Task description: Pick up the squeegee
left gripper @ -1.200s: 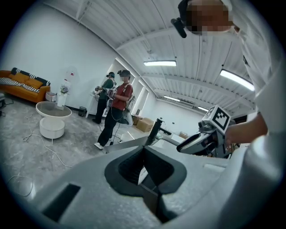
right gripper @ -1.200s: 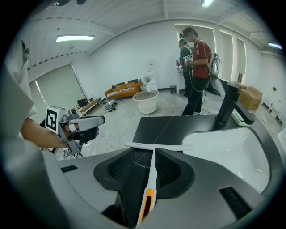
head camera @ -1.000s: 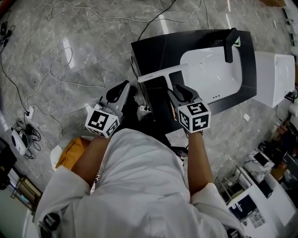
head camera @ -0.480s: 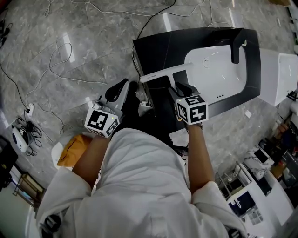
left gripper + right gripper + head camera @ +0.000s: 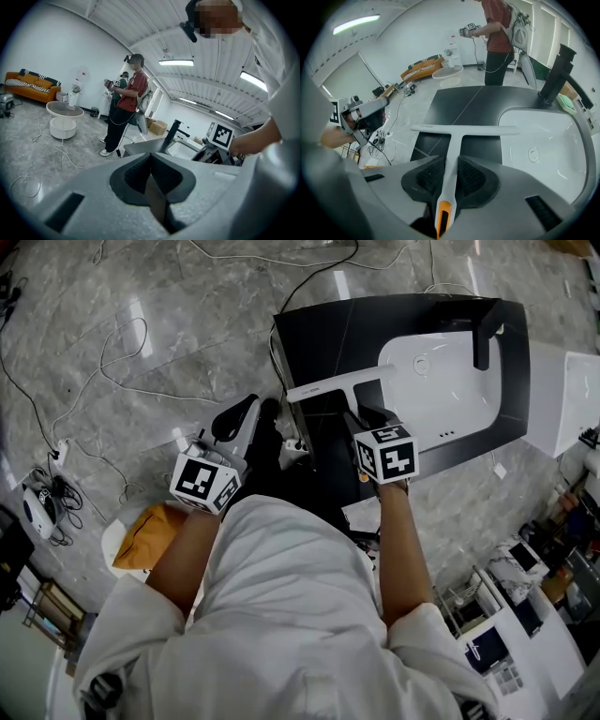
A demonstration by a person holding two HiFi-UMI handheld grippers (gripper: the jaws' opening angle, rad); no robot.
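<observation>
Closing on the squeegee, the right gripper has the white handle between its jaws at bottom centre of the right gripper view. The pads look to meet both sides of the handle, though how firmly I cannot tell. The grip sits low on the handle, near its orange end and far from the blade. I judge that the blade's weight could tip the tool downward in the pads on lifting. The handle also looks smooth and tapered, so a light squeeze could let it slide out. The left gripper is pinched together on nothing and is no help if that happens. Farther up, the blade lies flat across the black counter at mid-frame. Its right tip reaches the white basin. A sideways drag instead of a straight lift could catch that tip on the rim. The black tap at upper right stands well apart and poses little risk.
</observation>
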